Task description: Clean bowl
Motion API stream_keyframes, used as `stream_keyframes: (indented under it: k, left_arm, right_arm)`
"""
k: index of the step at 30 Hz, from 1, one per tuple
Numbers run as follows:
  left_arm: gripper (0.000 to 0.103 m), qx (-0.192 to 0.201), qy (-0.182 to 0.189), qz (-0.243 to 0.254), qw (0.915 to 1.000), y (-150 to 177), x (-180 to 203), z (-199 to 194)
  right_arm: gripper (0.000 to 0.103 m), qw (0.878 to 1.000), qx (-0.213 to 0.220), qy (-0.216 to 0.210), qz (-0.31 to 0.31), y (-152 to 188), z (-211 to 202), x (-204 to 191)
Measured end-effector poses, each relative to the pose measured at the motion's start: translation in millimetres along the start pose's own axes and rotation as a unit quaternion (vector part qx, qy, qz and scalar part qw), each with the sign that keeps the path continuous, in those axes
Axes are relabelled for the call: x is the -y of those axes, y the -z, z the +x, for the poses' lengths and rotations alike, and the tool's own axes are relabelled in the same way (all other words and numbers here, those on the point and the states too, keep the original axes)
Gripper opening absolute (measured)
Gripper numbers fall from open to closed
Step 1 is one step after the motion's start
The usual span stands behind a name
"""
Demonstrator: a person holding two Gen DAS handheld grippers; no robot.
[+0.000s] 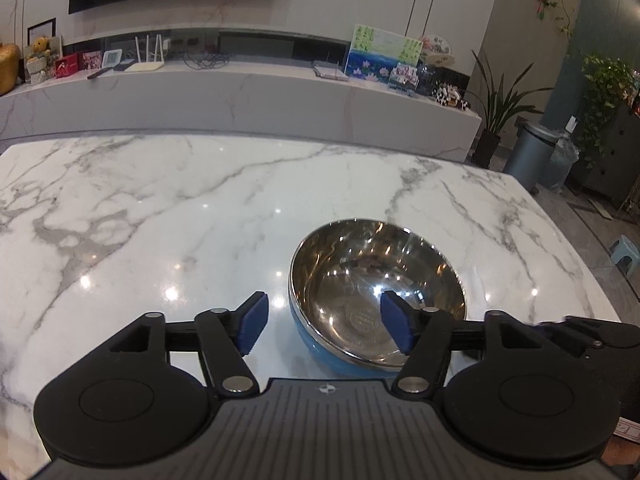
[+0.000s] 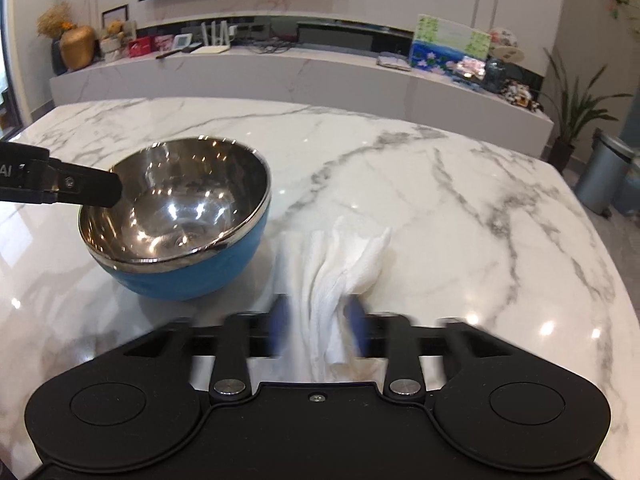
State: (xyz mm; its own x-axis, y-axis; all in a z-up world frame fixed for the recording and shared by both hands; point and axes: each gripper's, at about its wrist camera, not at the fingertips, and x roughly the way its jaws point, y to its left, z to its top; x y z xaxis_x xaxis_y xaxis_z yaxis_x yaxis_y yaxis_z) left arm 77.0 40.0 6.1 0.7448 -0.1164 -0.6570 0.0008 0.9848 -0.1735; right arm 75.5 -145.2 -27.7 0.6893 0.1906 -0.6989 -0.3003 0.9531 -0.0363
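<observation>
Steel bowl (image 2: 176, 216) sits on marble table (image 1: 160, 208), left gripper (image 1: 324, 326) spread astride its rim, right gripper (image 2: 320, 332) clamped on tissue (image 2: 332, 268).

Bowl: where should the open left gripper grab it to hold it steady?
Pinch the bowl's near-left rim, coming from above: the left gripper already straddles that thin steel lip, one finger inside, one outside. The rounded blue wall offers no flat hold.

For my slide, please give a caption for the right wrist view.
Right tongs grip a white cloth beside the steel, blue-sided bowl on a marble table.
</observation>
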Motion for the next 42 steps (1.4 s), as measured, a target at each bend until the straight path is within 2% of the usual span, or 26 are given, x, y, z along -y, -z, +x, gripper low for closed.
stream_keyframes:
  k: [5,9,11,20,27,42]
  left_arm:
    - [0.074,0.014,0.003,0.007,0.9999,-2,5,-11]
    - [0.074,0.022,-0.001,0.018,0.9996,0,9,-17]
    - [0.074,0.024,-0.003,0.022,0.9995,3,11,-20]
    - [0.074,0.030,-0.032,0.045,0.9981,21,18,-25]
    - [0.074,0.018,-0.021,0.050,0.9983,29,26,-24]
    - [0.074,-0.005,-0.047,0.045,0.9979,37,24,-16]
  right_arm:
    - [0.061,0.999,0.023,0.015,0.021,-2,-22,-1]
    - [0.065,0.996,0.060,0.029,0.051,1,-43,-1]
    - [0.070,0.994,0.076,0.041,0.061,3,-51,-3]
    - [0.071,0.991,0.106,0.043,0.073,15,-66,-15]
    - [0.071,0.992,0.103,0.042,0.059,21,-67,-22]
    - [0.071,0.994,0.091,0.051,0.036,29,-64,-30]
